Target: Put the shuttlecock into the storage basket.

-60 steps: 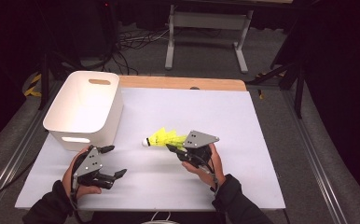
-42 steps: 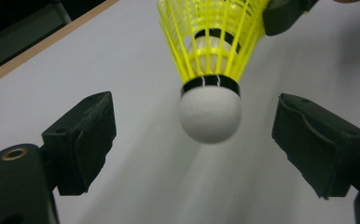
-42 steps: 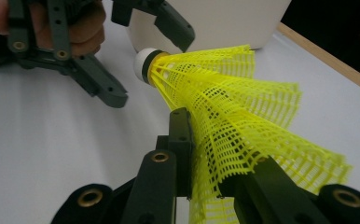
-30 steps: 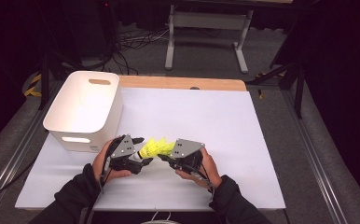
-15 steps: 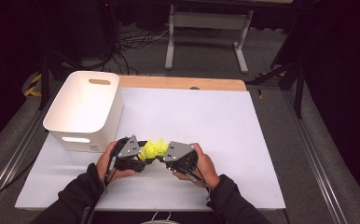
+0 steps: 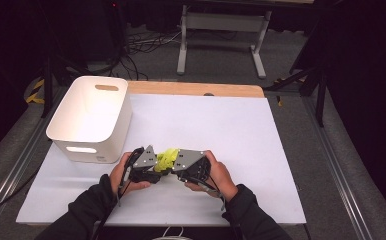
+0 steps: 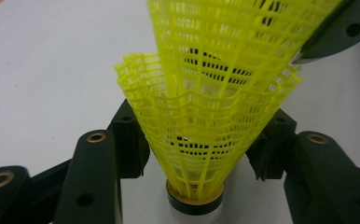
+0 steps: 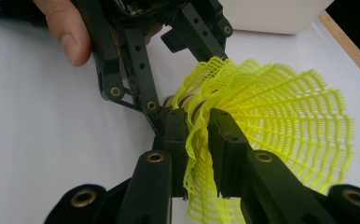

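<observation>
Here, near the front middle of the white table (image 6: 281, 150), I hold yellow shuttlecocks (image 6: 167, 158) nested one inside the other between my two claws. In the left gripper view their long axis runs straight away from my left claw (image 7: 194, 154): the cork base sits low between its jaws and the mesh skirts flare up and away toward the far side. Those jaws have just been closing and now stand against both sides of the outer skirt, pinching it near the base. My right claw (image 8: 197, 154) comes in from the right and is pressed together on a fold of yellow skirt, crumpling it between its pads. A white bin (image 6: 91, 117) stands on the left part of the table, apart from my hands. Around the table the room is dark, with cables and a grey stand (image 6: 221, 35) on the floor beyond the far edge.
</observation>
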`<state>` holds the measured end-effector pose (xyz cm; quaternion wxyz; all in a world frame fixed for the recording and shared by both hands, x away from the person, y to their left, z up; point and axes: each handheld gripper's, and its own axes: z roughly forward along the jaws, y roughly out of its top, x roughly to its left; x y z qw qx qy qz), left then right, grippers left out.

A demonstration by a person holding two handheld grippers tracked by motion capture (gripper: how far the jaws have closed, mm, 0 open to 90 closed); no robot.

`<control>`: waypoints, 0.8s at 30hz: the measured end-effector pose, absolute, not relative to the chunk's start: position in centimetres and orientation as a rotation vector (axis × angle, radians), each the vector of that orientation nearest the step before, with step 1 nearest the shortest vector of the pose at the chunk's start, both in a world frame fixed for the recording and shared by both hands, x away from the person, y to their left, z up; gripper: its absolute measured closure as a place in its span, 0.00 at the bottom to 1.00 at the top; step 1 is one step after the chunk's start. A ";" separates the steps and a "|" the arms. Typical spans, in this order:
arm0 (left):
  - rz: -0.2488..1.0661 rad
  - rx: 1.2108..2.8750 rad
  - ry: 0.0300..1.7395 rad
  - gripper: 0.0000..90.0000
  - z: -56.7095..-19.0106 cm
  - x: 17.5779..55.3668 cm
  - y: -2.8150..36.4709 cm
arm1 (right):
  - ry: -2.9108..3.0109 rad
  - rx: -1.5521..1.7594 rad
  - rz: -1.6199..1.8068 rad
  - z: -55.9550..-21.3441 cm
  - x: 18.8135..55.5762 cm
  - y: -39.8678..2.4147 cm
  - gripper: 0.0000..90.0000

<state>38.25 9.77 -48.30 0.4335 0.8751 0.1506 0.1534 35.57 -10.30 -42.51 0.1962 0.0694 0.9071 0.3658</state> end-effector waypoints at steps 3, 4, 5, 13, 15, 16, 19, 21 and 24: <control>0.372 2.161 0.385 0.54 -48.3 38.2 9.8 | 2.551 0.192 1.029 -42.4 35.6 -10.1 0.85; 0.378 2.158 0.381 0.54 -48.2 38.2 9.9 | 2.550 0.183 1.030 -42.3 35.6 -10.1 0.85; 0.381 2.159 0.378 0.55 -48.2 38.3 10.0 | 2.555 0.186 1.036 -42.2 35.6 -9.9 0.84; 0.393 2.081 0.374 0.56 -48.0 38.1 10.6 | 2.565 0.187 1.089 -41.4 35.7 -9.5 0.76; 0.401 2.066 0.366 0.56 -47.9 38.0 10.6 | 2.571 0.194 1.112 -41.2 35.7 -9.5 0.75; 0.396 2.057 0.363 0.56 -47.9 37.9 10.6 | 2.568 0.194 1.113 -41.2 35.7 -9.5 0.75; 0.412 2.020 0.362 0.57 -47.7 37.8 10.9 | 2.562 0.186 1.122 -40.8 35.6 -9.3 0.72; 0.411 2.000 0.366 0.57 -47.6 37.7 11.1 | 2.556 0.180 1.129 -40.5 35.5 -9.2 0.68; 0.417 1.982 0.359 0.58 -47.5 37.6 11.2 | 2.542 0.177 1.128 -40.3 35.3 -9.1 0.62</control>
